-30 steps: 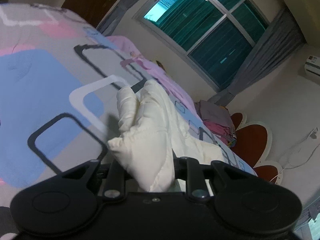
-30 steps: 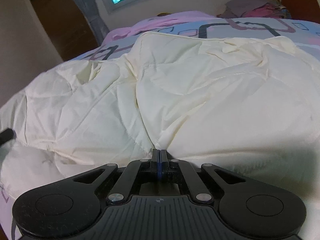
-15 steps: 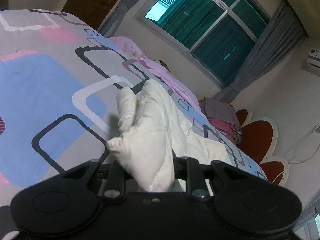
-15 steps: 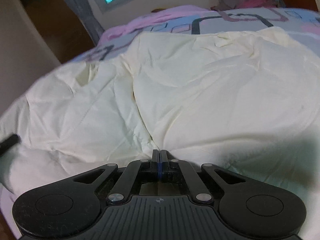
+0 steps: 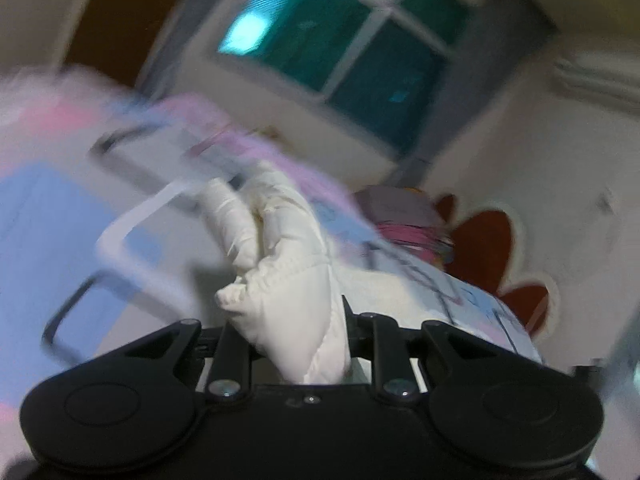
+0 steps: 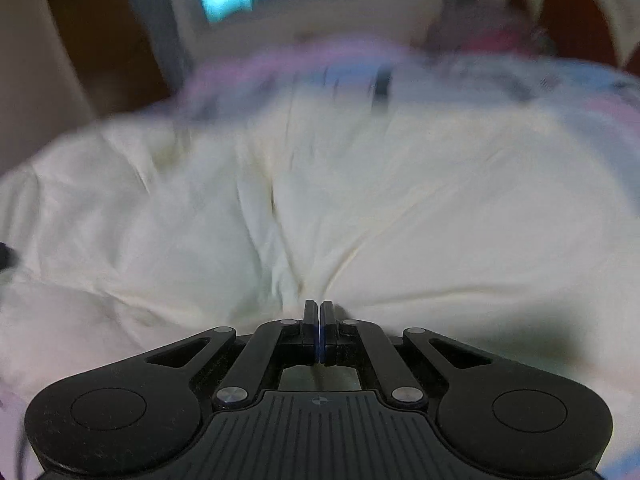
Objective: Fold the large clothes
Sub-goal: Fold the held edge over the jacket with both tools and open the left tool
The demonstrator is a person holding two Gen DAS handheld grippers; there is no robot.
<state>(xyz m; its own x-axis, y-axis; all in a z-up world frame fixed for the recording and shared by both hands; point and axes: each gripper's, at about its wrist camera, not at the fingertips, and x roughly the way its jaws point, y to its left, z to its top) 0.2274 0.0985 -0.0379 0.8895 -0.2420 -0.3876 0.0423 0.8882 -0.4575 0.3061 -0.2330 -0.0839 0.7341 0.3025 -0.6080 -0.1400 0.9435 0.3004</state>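
Gripping a thick bunched end of the cream padded garment (image 5: 288,280), the left gripper (image 5: 298,344) is pinching the fabric between jaws held apart by its bulk, and its view is now smearing into motion blur where half a second ago the patterned bedspread (image 5: 52,240) and window (image 5: 340,44) were sharp, a sign the hand is swinging the held end, probably to carry it over for a fold; the stack of folded clothes (image 5: 408,224) by the wall is hard to make out, and the stretch of garment running to the right is being cut off behind the gripper body. Turning to the right wrist view, the right gripper (image 6: 319,312) is holding its jaws pressed together on a tuck of the same garment (image 6: 400,208), which is lying spread wide across the bed and is now drawing into creases that radiate from the pinch, suggesting the cloth is being pulled taut; how much fabric sits between the pads is hidden, and the blurred far edge of the bed is giving no detail
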